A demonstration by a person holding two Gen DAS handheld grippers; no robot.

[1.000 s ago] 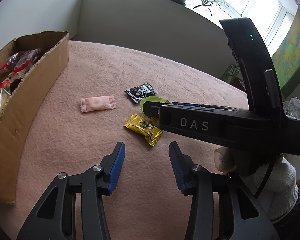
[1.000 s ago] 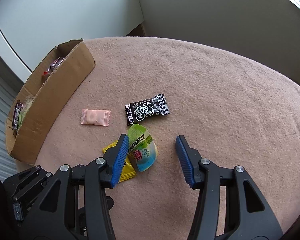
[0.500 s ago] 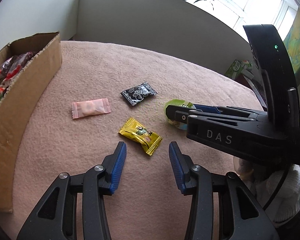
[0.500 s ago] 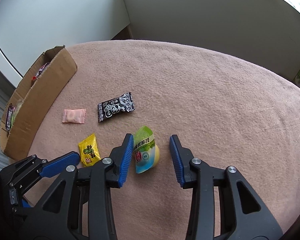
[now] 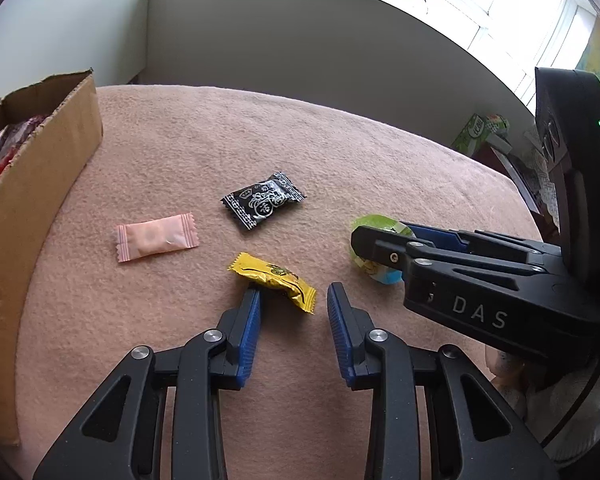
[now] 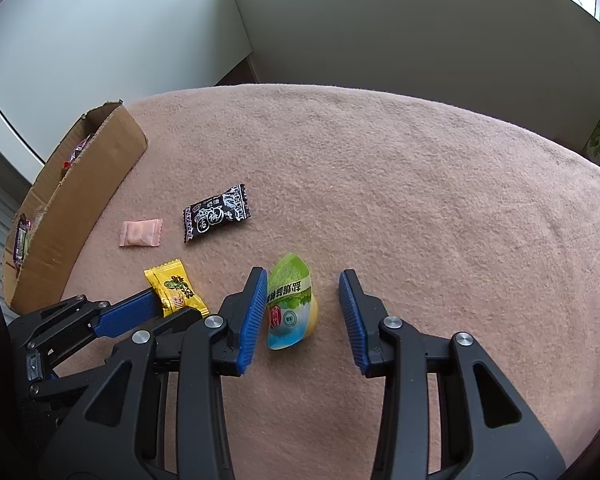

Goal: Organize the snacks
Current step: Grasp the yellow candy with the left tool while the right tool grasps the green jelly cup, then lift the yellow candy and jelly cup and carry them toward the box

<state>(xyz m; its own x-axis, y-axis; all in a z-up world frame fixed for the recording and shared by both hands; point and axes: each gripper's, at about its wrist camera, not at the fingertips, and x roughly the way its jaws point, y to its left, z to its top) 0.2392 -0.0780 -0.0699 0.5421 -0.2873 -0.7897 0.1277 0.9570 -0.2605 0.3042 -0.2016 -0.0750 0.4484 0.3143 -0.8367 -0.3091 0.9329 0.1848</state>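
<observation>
Several snacks lie on a pink blanket. My left gripper is open, its fingertips around the near end of a yellow candy, also seen in the right wrist view. My right gripper is open around a green-and-yellow jelly cup, whose left side touches the left pad; the cup shows in the left wrist view. A black candy and a pink candy lie farther out.
An open cardboard box holding wrapped snacks stands at the left edge of the blanket, also in the right wrist view. A grey wall runs behind. A green carton sits off the blanket at far right.
Both grippers moved forward. The left one now straddles the yellow candy's end. The right one came around the jelly cup, which shifted right, away from the yellow candy.
</observation>
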